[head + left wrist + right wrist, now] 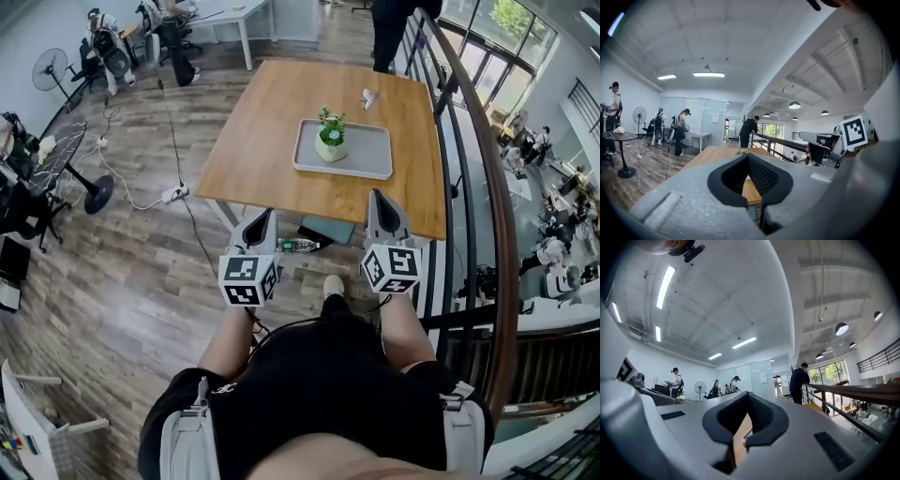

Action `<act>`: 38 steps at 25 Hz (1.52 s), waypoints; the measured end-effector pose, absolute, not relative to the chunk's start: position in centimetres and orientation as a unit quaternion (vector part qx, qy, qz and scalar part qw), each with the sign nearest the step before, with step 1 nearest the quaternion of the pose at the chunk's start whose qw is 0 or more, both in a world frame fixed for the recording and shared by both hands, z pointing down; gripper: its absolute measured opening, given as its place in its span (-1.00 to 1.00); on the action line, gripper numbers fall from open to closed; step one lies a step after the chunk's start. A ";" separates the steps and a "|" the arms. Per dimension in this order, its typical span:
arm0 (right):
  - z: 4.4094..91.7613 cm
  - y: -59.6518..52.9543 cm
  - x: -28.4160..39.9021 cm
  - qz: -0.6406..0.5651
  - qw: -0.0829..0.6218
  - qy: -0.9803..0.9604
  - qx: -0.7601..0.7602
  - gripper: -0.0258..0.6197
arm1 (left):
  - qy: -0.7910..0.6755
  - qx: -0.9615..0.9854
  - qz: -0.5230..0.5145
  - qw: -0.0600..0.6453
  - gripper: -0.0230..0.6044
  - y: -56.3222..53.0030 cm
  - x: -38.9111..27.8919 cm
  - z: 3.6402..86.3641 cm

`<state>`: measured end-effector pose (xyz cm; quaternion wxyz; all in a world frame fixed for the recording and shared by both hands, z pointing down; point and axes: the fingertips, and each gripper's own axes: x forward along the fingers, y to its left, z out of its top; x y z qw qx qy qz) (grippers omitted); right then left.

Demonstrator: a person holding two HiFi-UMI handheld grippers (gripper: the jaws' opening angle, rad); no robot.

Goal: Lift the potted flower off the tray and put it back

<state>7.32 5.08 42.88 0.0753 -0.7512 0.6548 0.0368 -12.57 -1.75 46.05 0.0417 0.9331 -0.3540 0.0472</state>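
Wooden table (272, 131) ahead, potted flower (330, 137) on tray (370, 157); left tongs (269, 216), right tongs (379, 196) both closed, empty.

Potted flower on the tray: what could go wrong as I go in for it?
1. The left gripper and right gripper are both shut; going in like that could knock the potted flower over.
2. Its leaves spread above the small pot; a high grip might crush them.

No writing legible anywhere.
The left cube (248, 279) on the left hand-held gripper (265, 217) and the right cube (391, 267) on the right hand-held gripper (382, 197) bear only black-and-white square patterns.
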 end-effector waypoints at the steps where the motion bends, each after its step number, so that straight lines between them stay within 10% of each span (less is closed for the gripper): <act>1: 42.7 3.9 8.2 0.037 0.077 0.656 -0.750 -0.93 | -0.358 0.932 0.048 0.042 -0.89 -2.9 -11.8 46.0; 28: 40.3 -27.3 24.9 0.042 0.073 0.697 -0.712 -0.93 | -0.399 0.912 0.068 0.067 -0.89 -31.2 4.8 43.6; 31: 41.1 -29.2 23.3 0.033 0.062 0.719 -0.691 -0.18 | -0.397 0.913 0.065 0.072 -0.89 -32.6 4.4 43.8; 38: 43.4 -32.7 21.0 0.017 0.013 0.734 -0.678 0.43 | -0.407 0.909 0.062 0.073 -0.89 -34.2 2.2 44.3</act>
